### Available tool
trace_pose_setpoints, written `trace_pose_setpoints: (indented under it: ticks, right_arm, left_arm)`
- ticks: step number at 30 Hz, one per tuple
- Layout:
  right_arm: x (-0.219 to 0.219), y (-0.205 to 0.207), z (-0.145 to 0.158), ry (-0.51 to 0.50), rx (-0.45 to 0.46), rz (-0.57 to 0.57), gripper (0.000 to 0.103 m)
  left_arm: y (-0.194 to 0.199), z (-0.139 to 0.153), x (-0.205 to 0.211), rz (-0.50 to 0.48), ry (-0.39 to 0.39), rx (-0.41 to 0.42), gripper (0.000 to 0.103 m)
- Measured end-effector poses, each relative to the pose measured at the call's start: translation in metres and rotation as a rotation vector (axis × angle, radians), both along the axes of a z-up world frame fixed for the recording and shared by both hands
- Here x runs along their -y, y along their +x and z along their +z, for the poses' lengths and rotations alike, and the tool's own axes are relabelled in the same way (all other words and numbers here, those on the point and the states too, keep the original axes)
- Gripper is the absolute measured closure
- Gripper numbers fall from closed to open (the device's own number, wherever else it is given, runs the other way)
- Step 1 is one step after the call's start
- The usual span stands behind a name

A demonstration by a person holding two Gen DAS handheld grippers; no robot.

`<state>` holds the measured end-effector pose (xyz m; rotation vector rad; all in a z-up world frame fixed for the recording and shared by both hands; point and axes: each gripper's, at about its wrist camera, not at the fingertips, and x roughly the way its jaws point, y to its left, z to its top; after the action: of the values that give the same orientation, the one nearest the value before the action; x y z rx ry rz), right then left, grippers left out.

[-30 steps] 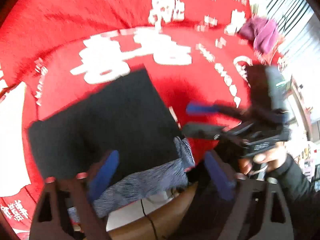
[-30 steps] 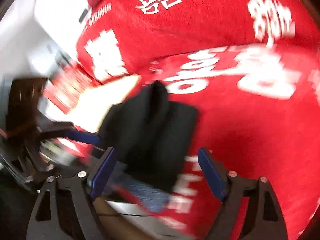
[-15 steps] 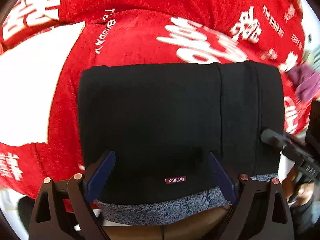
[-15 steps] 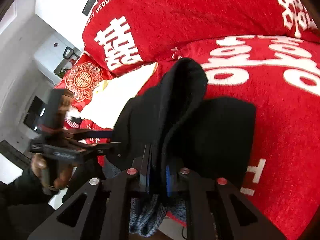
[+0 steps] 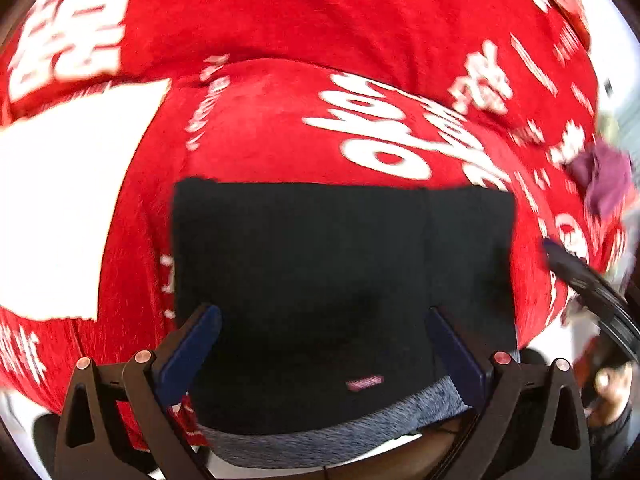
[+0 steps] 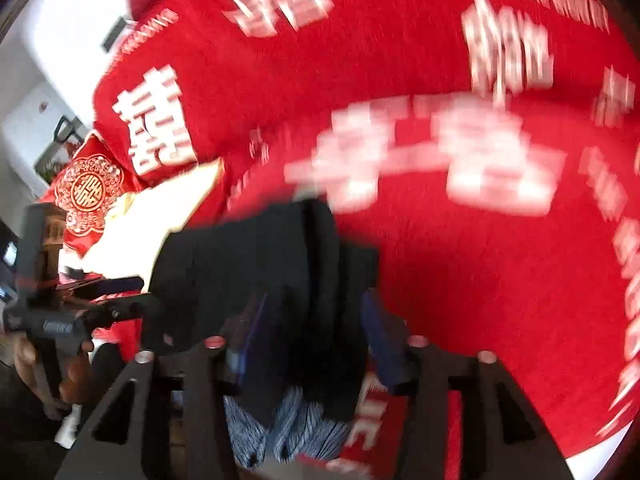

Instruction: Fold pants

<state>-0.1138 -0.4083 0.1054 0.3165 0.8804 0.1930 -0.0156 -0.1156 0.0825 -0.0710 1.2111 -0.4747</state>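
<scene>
Black folded pants point(image 5: 320, 260) with a grey waistband point(image 5: 340, 436) lie flat on a red blanket point(image 5: 280, 132) printed with white characters. My left gripper point(image 5: 326, 344) hangs just above the waistband end, its jaws opening wide and gripping nothing. In the blurred right wrist view a fold of the pants point(image 6: 256, 264) stands up between the fingers of my right gripper point(image 6: 314, 332). Its jaws are opening and the pads no longer pinch the cloth. The left gripper point(image 6: 120, 292) shows there too, held by a hand point(image 6: 60, 360). The right gripper's fingers point(image 5: 580, 276) show at the left view's right edge.
A white cushion point(image 5: 60, 208) lies left of the pants on the blanket. A purple cloth point(image 5: 600, 176) sits far right. A red embroidered cushion point(image 6: 88, 192) stands at the blanket's left end. The seat's front edge runs just under the waistband.
My left gripper swung over the pants and settled above the waistband. My right gripper pinched a fold of the pants and lifted it, then its jaws parted again.
</scene>
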Motion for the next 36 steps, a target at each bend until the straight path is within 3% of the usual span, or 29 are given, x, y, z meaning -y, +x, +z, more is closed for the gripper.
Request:
trace_pose_setpoints:
  ticks: [1, 3, 5, 9, 11, 13, 17, 20, 22, 26, 27, 29, 32, 34, 36]
  right_arm:
    - [-0.010, 0.000, 0.018, -0.032, 0.067, 0.042, 0.041]
    - [-0.030, 0.004, 0.034, -0.087, 0.132, 0.130, 0.024]
    - [-0.061, 0.023, 0.036, -0.166, 0.147, 0.223, 0.023]
    - [-0.081, 0.066, -0.010, -0.214, -0.005, 0.283, 0.024]
    - [-0.071, 0.086, -0.047, -0.212, -0.158, 0.269, 0.023]
    - [-0.062, 0.087, -0.048, -0.151, -0.138, 0.251, 0.024]
    - [-0.052, 0.059, -0.005, -0.114, -0.108, 0.206, 0.023]
    - [-0.064, 0.008, 0.023, -0.221, -0.031, 0.224, 0.022]
    - [-0.082, -0.024, 0.024, -0.293, -0.015, 0.248, 0.022]
    - [-0.102, -0.052, -0.015, -0.528, -0.084, 0.197, 0.022]
    - [-0.097, -0.050, -0.025, -0.524, -0.113, 0.151, 0.022]
    - [-0.082, -0.042, -0.041, -0.420, -0.181, 0.081, 0.019]
    - [-0.075, -0.039, -0.043, -0.376, -0.219, 0.059, 0.016]
    - [-0.076, -0.043, -0.030, -0.394, -0.192, 0.045, 0.016]
    - [-0.084, -0.050, -0.005, -0.416, -0.088, 0.041, 0.015]
  left_arm:
    - [0.004, -0.005, -0.006, 0.021, -0.022, -0.026, 0.001]
    - [0.006, -0.017, -0.017, 0.062, -0.044, -0.075, 0.001]
    - [0.004, -0.023, -0.019, 0.077, -0.035, -0.083, 0.001]
    - [-0.005, -0.025, -0.016, 0.045, 0.035, -0.055, 0.001]
    - [-0.007, -0.031, -0.016, 0.040, 0.059, -0.052, 0.001]
    - [-0.006, -0.039, -0.017, 0.033, 0.085, -0.054, 0.001]
    - [-0.008, -0.037, -0.037, 0.080, 0.040, -0.077, 0.001]
    - [-0.023, -0.020, -0.047, 0.089, 0.070, 0.003, 0.001]
    - [-0.039, -0.018, -0.045, 0.057, 0.098, 0.028, 0.001]
    - [-0.055, -0.042, -0.032, 0.019, 0.247, 0.051, 0.000]
    - [-0.055, -0.046, -0.035, 0.033, 0.228, 0.041, 0.000]
    - [-0.051, -0.053, -0.044, 0.069, 0.166, -0.005, 0.000]
    - [-0.048, -0.048, -0.071, 0.133, 0.074, -0.060, 0.000]
    - [-0.050, -0.042, -0.087, 0.180, 0.080, -0.023, 0.000]
    - [-0.050, -0.050, -0.097, 0.208, 0.120, -0.041, 0.000]
